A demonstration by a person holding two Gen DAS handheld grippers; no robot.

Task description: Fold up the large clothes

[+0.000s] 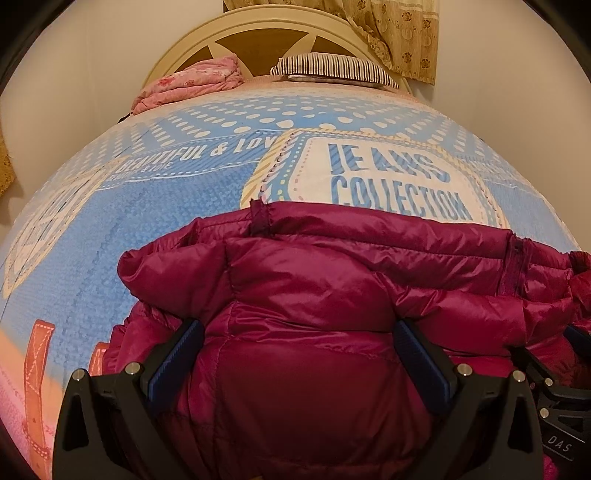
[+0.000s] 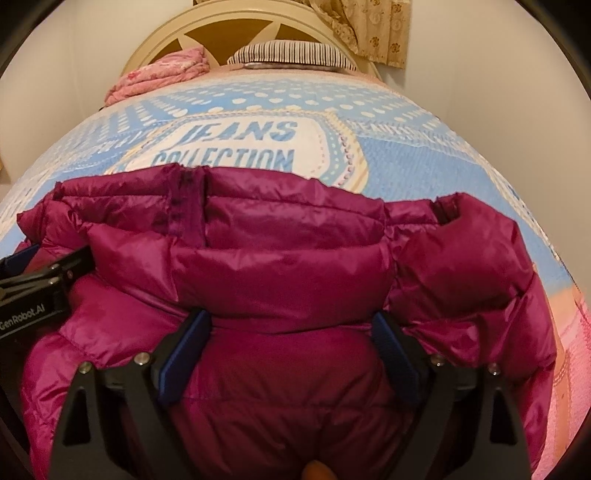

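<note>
From the left wrist, the magenta puffer jacket (image 1: 332,280) lay bunched on the bed's blue printed sheet (image 1: 155,199), its near bulge swelling up between the fingers of the left gripper (image 1: 297,350). The jaws stood wide, one blue pad (image 1: 177,362) on each side of the padded fold; whether the pads pressed the fabric or only flanked it could not be told. A zipper seam (image 1: 515,266) ran down the jacket at the right, and beyond it, at the frame's right edge, part of the right gripper (image 1: 565,402) showed against the same garment. Farther up the bed were a crumpled pink cloth (image 1: 192,81), a striped pillow (image 1: 332,68), a cream headboard (image 1: 258,33) and a patterned curtain (image 1: 402,33) — all well apart from the jacket.

From the right wrist, the jacket filled the lower frame, with the right gripper (image 2: 291,343) set over its middle bulge. Its jaws were wide apart — fabric rose between the blue pads (image 2: 184,354), yet no firm pinch showed. The left gripper's black body (image 2: 33,291) rested at the jacket's left edge. A puffy sleeve (image 2: 476,251) lay folded at the right, over the sheet. The pillow and pink cloth sat far back by the headboard.
</note>
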